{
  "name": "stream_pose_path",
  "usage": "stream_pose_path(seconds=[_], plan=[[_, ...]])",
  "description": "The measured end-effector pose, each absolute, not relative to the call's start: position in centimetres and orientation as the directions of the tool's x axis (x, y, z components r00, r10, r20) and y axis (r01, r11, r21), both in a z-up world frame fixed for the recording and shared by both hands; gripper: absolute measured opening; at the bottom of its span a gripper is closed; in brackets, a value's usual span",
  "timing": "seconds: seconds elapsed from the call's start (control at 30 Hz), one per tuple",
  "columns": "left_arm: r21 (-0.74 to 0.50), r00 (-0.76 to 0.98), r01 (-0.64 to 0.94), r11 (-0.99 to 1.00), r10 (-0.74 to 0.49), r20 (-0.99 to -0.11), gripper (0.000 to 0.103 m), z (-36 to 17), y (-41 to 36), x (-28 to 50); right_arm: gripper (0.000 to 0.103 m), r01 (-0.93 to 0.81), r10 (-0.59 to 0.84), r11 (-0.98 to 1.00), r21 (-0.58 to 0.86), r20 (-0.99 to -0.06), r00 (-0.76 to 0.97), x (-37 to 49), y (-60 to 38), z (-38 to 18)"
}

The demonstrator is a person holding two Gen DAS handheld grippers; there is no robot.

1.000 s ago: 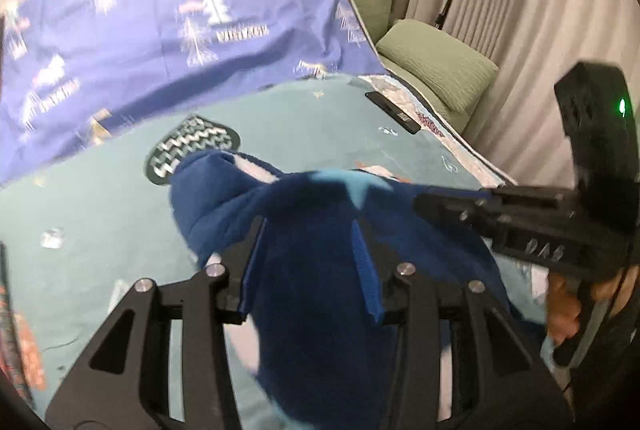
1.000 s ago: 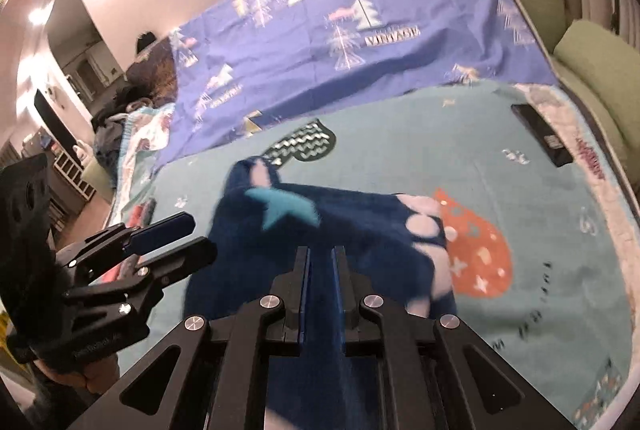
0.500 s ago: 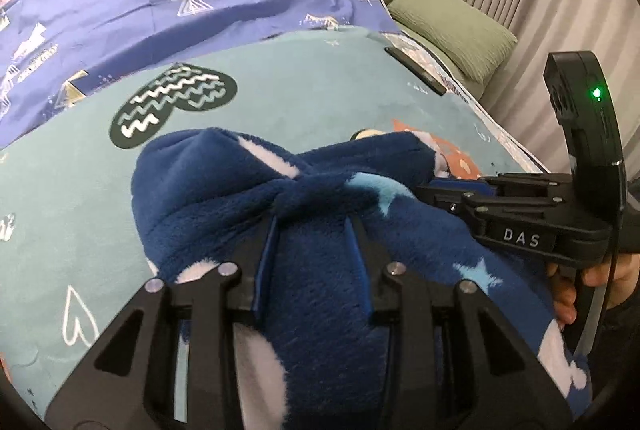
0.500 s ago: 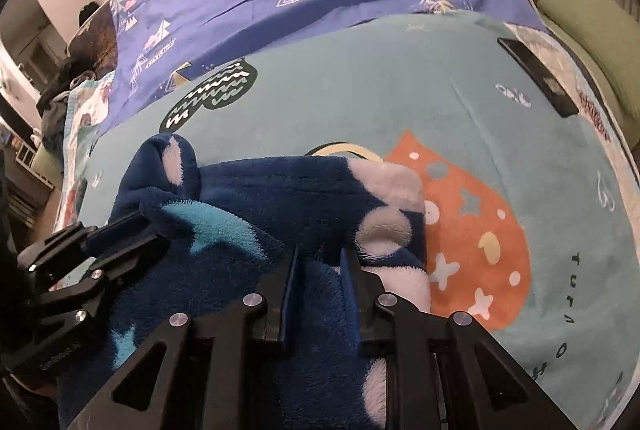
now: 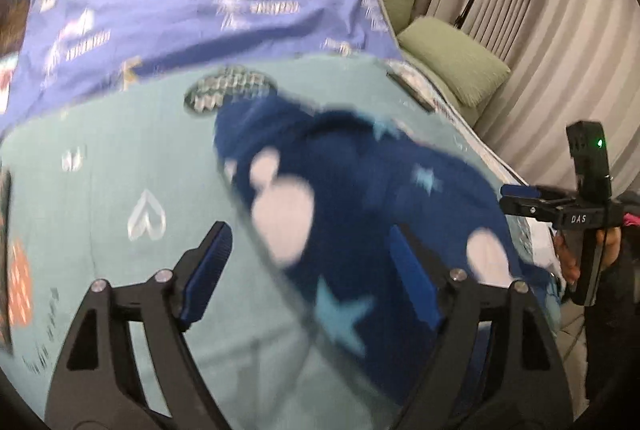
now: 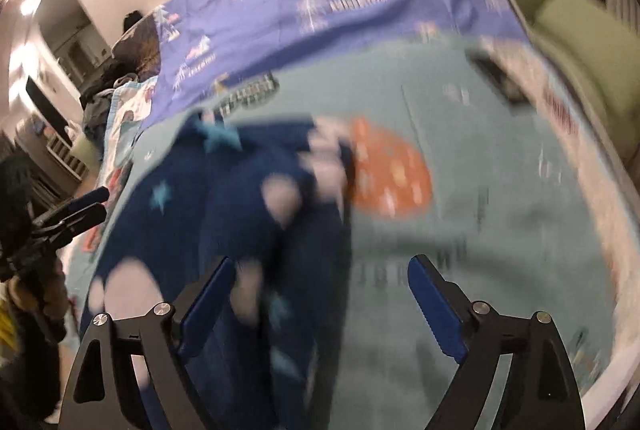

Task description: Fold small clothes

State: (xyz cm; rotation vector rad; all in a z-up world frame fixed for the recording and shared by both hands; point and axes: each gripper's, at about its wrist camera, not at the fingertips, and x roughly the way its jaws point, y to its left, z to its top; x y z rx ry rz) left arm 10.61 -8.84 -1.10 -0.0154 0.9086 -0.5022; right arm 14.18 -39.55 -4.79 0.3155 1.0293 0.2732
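Note:
A small dark blue fleece garment [image 5: 360, 189] with white dots and light blue stars lies folded over on the teal bed cover [image 5: 100, 157]. It also shows in the right wrist view [image 6: 240, 213]. My left gripper [image 5: 308, 270] is open and empty, just above the garment's near left part. My right gripper [image 6: 320, 294] is open and empty over the garment's near right edge. Both views are blurred by motion. The right gripper also shows in the left wrist view [image 5: 520, 197], to the right of the garment.
A purple sheet with tree prints [image 5: 180, 9] covers the far half of the bed. Green pillows [image 5: 452, 65] and a curtain [image 5: 560, 41] stand at the right. A black remote [image 6: 496, 77] lies near the bed's right edge. An orange print [image 6: 392, 169] marks the teal cover.
Both grippers have let go of the fleece garment, opened wide and pulled back. The garment now lies flat on the cover.

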Motion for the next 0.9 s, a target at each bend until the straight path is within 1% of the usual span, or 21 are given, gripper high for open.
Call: stream_pose_path(seconds=[0.07,0.1,0.17,0.2,0.23,0.33,0.43,0.53,0.63,0.9], plan=[[-0.320,0.425,0.415,0.851,-0.493,-0.759,0.083,-2.4,-8.3,10.1,0.091,-0.061,0.455,0.871,0.487,-0.757,0.469,13.0,-40.6,-6.0],[-0.375,0.390,0.407,0.833,-0.530,-0.753,0.085,-3.1,-8.0,10.1,0.091,-0.064,0.499,0.843,0.534,-0.734,0.461,12.6,-40.8,-6.4],[-0.430,0.368,0.375,0.821,-0.558,-0.744,0.089,-4.0,-7.9,10.3,0.092,-0.064,0.555,0.801,0.595,-0.699,0.451,12.4,-40.9,-7.2],[-0.455,0.359,0.361,0.814,-0.572,-0.738,0.092,-4.3,-7.7,10.6,0.095,-0.063,0.566,0.793,0.607,-0.693,0.446,12.5,-40.7,-7.4],[-0.497,0.341,0.342,0.797,-0.598,-0.725,0.094,-4.9,-7.5,11.3,0.096,-0.065,0.581,0.782,0.620,-0.688,0.435,12.8,-40.5,-7.9],[-0.572,0.299,0.299,0.763,-0.645,-0.703,0.097,-6.0,-7.2,12.6,0.099,-0.072,0.628,0.745,0.664,-0.660,0.412,13.9,-39.9,-8.7],[-0.591,0.279,0.303,0.748,-0.662,-0.695,0.102,-6.8,-7.6,13.6,0.099,-0.073,0.697,0.681,0.729,-0.615,0.369,15.3,-39.6,-9.8],[-0.620,0.254,0.315,0.719,-0.693,-0.675,0.103,-7.6,-8.1,14.2,0.102,-0.077,0.747,0.632,0.771,-0.579,0.327,16.9,-38.9,-10.9],[-0.649,0.227,0.322,0.690,-0.721,-0.654,0.103,-8.1,-8.6,14.9,0.103,-0.097,0.779,0.596,0.797,-0.545,0.308,18.2,-38.5,-11.6],[-0.660,0.200,0.367,0.656,-0.748,-0.632,0.103,-8.6,-9.6,16.0,0.103,-0.171,0.807,0.582,0.795,-0.539,0.242,21.0,-36.7,-11.6]])
